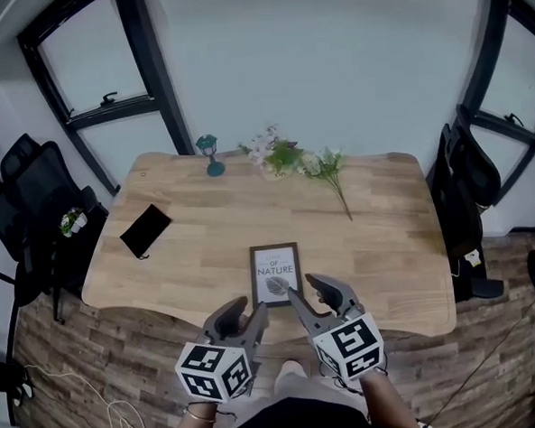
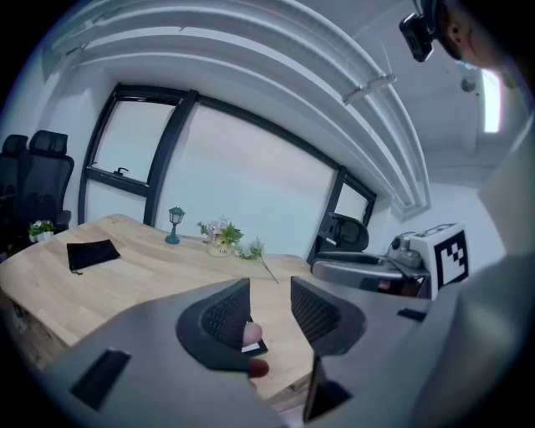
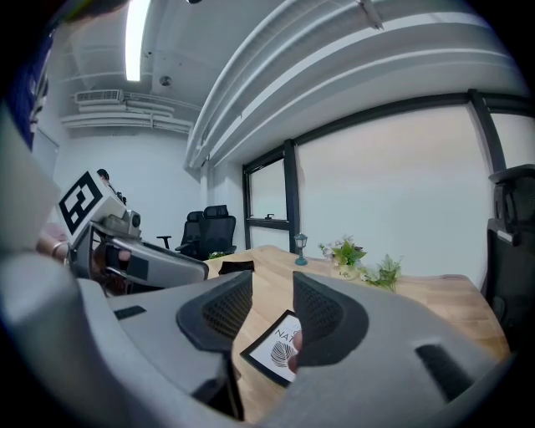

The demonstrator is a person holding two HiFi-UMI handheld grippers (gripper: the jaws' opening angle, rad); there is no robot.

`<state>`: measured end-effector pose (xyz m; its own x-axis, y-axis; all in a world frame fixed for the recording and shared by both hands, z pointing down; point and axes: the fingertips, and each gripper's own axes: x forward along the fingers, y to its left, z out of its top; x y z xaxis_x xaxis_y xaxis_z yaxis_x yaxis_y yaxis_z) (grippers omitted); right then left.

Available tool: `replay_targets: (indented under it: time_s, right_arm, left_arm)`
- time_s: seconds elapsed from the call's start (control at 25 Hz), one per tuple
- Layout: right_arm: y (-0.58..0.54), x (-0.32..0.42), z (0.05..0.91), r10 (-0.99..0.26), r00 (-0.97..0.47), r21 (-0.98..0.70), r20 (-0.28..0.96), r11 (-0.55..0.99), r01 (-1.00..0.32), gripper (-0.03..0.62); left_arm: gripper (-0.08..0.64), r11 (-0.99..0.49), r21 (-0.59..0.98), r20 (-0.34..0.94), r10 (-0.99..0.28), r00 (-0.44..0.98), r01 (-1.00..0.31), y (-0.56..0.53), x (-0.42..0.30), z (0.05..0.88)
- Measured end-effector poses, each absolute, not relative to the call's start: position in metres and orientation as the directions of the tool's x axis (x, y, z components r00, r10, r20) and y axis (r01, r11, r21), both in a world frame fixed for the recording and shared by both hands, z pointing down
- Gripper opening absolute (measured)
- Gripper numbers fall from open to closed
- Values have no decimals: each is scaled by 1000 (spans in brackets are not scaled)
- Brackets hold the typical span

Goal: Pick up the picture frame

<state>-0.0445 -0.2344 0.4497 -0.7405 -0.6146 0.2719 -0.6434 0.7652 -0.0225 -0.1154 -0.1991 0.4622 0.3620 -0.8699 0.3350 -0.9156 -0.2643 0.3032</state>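
A white-walled room with dark-framed windows and a plank floor holds a wooden table (image 1: 387,246). A black office chair (image 1: 27,192) stands at its left end and another (image 1: 468,174) at its right. The left gripper (image 1: 251,307) and the right gripper (image 1: 302,286) hang side by side over the near edge. Each has its jaws apart with nothing between them. The frame (image 1: 274,270) lies flat near that edge, face up, just ahead of both grippers and untouched; the right gripper view shows it below the jaws. Flowers (image 1: 287,158) lie along the far side, a black pouch (image 1: 146,230) sits to the left, and a small teal lamp (image 1: 210,154) stands beside the flowers.
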Motion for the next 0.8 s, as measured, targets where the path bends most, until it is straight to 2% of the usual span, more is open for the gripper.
replay_targets:
  time_s: [0.36,0.8]
  right_arm:
    - [-251,-55,475,-563,-762,-1,320,804,-594,127]
    - [-284,-61,498,-597,-717,0,359,768,-640,127]
  left_arm:
    - [143,-233,309,375,-861,344,-922,-219,-119,481]
    - [143,-239,309,419,-834,357,-920,-243,-132,505]
